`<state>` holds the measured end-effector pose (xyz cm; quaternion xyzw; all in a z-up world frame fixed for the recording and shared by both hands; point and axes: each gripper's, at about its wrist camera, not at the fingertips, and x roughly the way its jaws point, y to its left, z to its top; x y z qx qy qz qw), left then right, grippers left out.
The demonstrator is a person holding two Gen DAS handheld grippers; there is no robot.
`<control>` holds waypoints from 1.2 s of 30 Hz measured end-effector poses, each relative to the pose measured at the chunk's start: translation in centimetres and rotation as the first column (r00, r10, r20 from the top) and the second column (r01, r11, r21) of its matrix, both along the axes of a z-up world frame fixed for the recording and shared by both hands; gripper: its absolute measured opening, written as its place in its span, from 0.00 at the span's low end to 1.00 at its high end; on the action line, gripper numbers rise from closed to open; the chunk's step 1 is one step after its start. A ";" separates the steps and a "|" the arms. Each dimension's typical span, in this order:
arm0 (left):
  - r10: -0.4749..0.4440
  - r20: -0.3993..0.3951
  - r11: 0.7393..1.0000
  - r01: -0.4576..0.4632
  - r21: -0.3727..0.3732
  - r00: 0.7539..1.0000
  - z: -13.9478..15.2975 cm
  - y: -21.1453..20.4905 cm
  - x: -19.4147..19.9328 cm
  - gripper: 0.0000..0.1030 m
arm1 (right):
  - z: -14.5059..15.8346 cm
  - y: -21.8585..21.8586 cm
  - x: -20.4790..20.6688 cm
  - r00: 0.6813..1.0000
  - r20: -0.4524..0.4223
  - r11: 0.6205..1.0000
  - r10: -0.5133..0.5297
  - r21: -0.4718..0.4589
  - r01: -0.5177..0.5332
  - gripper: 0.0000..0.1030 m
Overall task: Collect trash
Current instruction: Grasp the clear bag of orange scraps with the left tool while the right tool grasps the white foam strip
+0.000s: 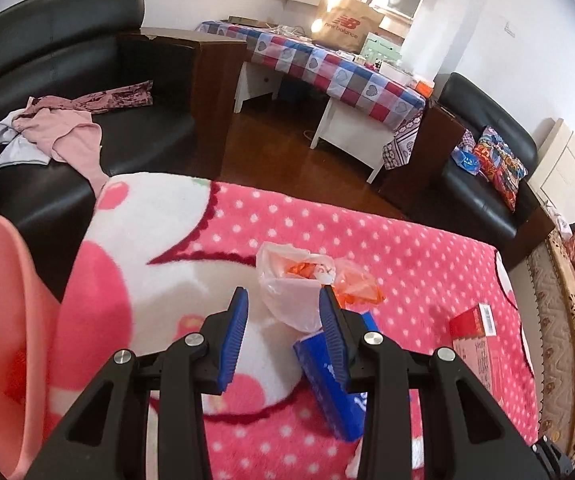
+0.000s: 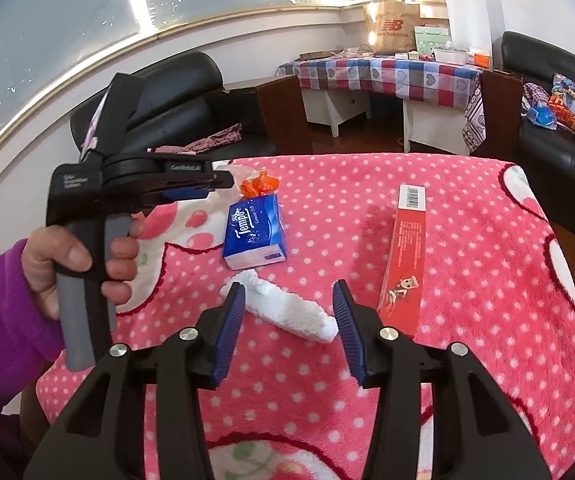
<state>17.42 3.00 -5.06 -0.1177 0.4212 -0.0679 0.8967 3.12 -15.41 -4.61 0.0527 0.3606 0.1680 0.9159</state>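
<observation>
Now my right gripper (image 2: 289, 312) is spread wide, and the white foam piece (image 2: 287, 310) lies crosswise between its fingers; my left gripper (image 1: 283, 312), also released, faces the plastic bag (image 1: 293, 300).

Black sofa (image 1: 67, 92) fills the upper left, clothes (image 1: 59, 128) strewn on it. Dark wood floor (image 1: 279, 160) mid-frame, a checkered-cloth table (image 1: 327, 68) behind, white walls (image 1: 507, 52), bright window (image 2: 107, 12) glowing overhead.
</observation>
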 end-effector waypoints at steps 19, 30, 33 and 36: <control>-0.007 0.121 1.000 0.008 -0.006 0.993 3.2 0.7 -3.9 0.26 | -0.4 0.7 0.7 0.996 -0.044 0.997 0.081 -0.006 -0.082 0.45; 0.035 0.114 0.999 -0.032 -0.029 0.993 4.8 4.3 -11.1 0.26 | -1.2 2.5 4.3 0.924 -0.195 0.928 0.328 -0.114 -0.354 0.55; 0.061 0.112 0.998 -0.058 -0.022 0.992 5.1 5.3 -12.6 0.26 | -1.6 2.9 4.8 0.903 -0.225 0.895 0.367 -0.178 -0.408 0.55; 0.081 0.114 0.997 -0.080 -0.018 0.990 5.5 6.1 -13.9 0.26 | -2.0 3.0 4.9 0.890 -0.245 0.871 0.384 -0.225 -0.437 0.55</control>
